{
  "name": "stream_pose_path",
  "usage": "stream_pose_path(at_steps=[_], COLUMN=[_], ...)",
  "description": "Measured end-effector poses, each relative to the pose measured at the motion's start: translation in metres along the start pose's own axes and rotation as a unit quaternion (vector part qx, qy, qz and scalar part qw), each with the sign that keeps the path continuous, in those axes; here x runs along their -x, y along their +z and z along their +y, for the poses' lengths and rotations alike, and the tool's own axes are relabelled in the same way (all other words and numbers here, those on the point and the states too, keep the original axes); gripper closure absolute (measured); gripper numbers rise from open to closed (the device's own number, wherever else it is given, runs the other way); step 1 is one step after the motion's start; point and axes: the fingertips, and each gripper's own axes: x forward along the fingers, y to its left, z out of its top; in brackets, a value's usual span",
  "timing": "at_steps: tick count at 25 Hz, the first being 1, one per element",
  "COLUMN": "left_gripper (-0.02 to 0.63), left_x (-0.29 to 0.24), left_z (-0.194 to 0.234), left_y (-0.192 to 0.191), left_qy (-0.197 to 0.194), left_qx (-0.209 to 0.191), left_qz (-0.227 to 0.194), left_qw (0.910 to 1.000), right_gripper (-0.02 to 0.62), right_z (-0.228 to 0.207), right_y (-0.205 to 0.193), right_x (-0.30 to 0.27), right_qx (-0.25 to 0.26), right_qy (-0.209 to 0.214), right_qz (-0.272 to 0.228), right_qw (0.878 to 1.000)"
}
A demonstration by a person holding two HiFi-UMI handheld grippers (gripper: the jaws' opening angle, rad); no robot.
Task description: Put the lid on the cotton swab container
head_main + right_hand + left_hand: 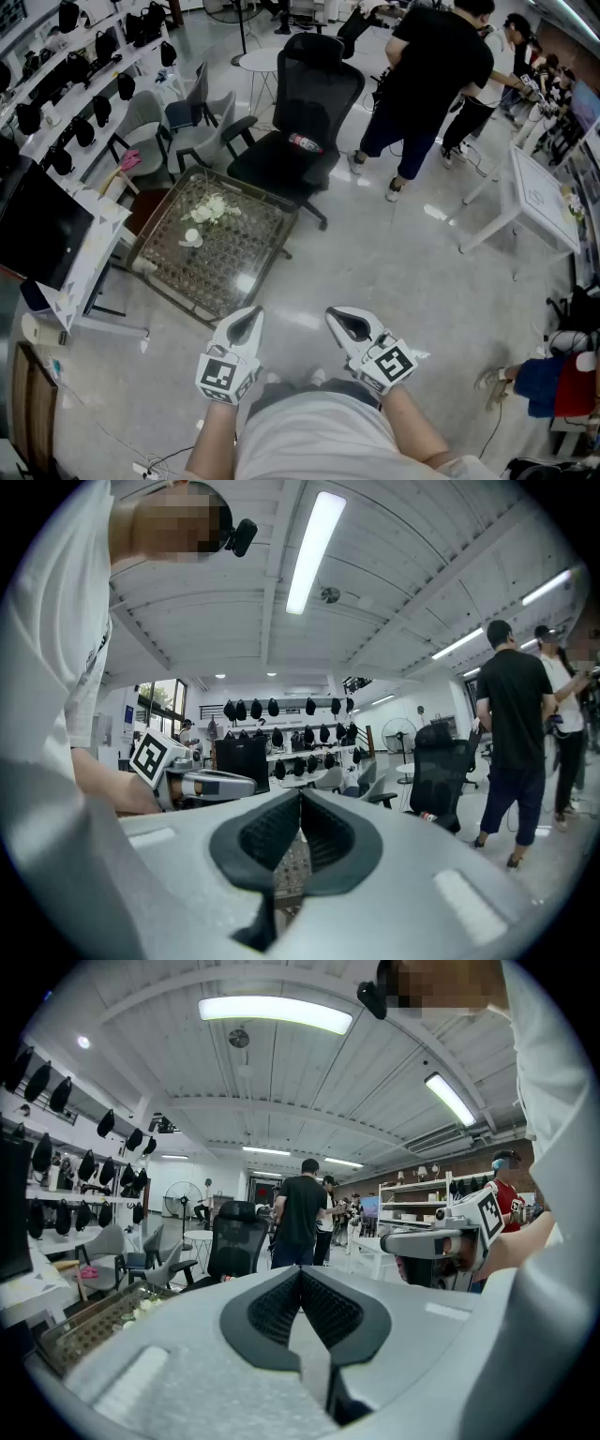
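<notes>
My left gripper [247, 324] and right gripper [346, 322] hang side by side close to my body, above the floor, both shut with nothing between the jaws. In the left gripper view the left gripper [301, 1277] has its black pads meeting at the tip; the right gripper [300, 797] looks the same in its own view. Ahead and to the left stands a low mesh-topped table [246, 265] with a cluster of small white items [211, 208] and a small white round piece [192, 237]. They are too small to tell apart as container or lid.
A black office chair [305, 112] with a bottle [306, 142] on its seat stands behind the low table. A person in black [427, 75] stands further back. A white table [539, 192] is at the right, shelves with black headgear [84, 56] at the left.
</notes>
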Motion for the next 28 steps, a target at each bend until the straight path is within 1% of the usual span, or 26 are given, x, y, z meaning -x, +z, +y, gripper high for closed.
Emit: stream_pose_path(at_steps=[5,9,13,16,19,23,28], left_gripper=[0.597,0.597,0.597,0.597,0.597,0.597,0.597], left_x=[0.026,0.044,0.065,0.082,0.098,0.114,0.122], left_z=[0.015,0.039,0.062,0.082,0.109,0.142,0.169], left_y=[-0.004,-0.005,-0.001,-0.002,-0.009,-0.025,-0.035], left_qy=[-0.001,0.015,0.024,0.038,0.055,0.077,0.1], left_qx=[0.006,0.018,0.024,0.026,0.038,0.055,0.064], left_qz=[-0.001,-0.009,-0.022,-0.029,-0.034,-0.03,-0.022], left_qw=[1.0,0.9997,0.9992,0.9985,0.9972,0.995,0.9927], right_gripper=[0.591,0.591,0.591,0.591,0.591,0.591,0.591], right_z=[0.026,0.046,0.065,0.074,0.083,0.092,0.094], right_y=[-0.005,0.0,0.002,0.0,-0.002,-0.007,-0.015], right_x=[-0.016,-0.042,-0.062,-0.078,-0.101,-0.131,-0.159], right_qx=[0.002,0.008,0.012,0.01,0.016,0.027,0.029], right_qy=[0.005,0.019,0.027,0.029,0.035,0.04,0.057], right_qz=[0.006,0.006,0.008,0.014,0.017,0.025,0.039], right_qw=[1.0,1.0,1.0,0.999,0.999,0.999,0.997])
